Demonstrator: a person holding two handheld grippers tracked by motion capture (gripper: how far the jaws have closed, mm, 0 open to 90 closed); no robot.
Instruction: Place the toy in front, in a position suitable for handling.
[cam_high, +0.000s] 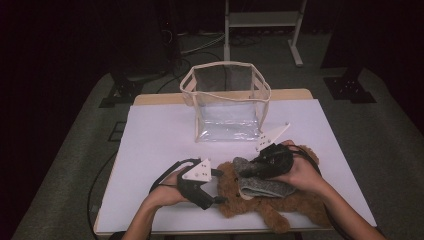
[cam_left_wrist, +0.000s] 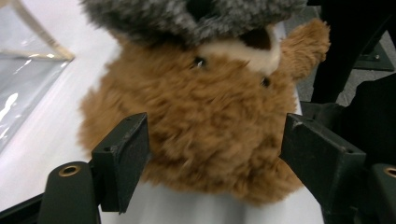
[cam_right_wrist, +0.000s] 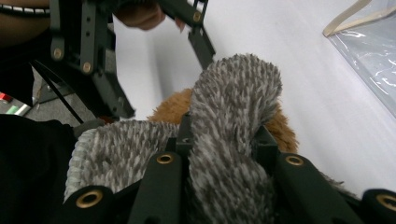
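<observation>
A brown teddy bear (cam_high: 280, 210) lies on the white table sheet (cam_high: 160, 135), near the front edge. A grey fuzzy cloth (cam_high: 260, 187) rests on the bear by its head. My right gripper (cam_high: 240, 172) is shut on this cloth, and in the right gripper view a fold of the cloth (cam_right_wrist: 233, 93) stands up pinched between the jaws (cam_right_wrist: 222, 144), with brown fur (cam_right_wrist: 170, 109) behind it. My left gripper (cam_high: 219, 186) is open at the bear's head. In the left gripper view the head (cam_left_wrist: 210, 116) sits between the spread jaws, and the cloth (cam_left_wrist: 187, 18) lies over its top.
A clear plastic bag with cream trim (cam_high: 225, 64) stands open at the back middle of the sheet, and its corner also appears as the bag (cam_left_wrist: 23, 84) and the bag (cam_right_wrist: 369, 42). The sheet's front edge lies just below the bear. Dark floor and stand legs surround the table.
</observation>
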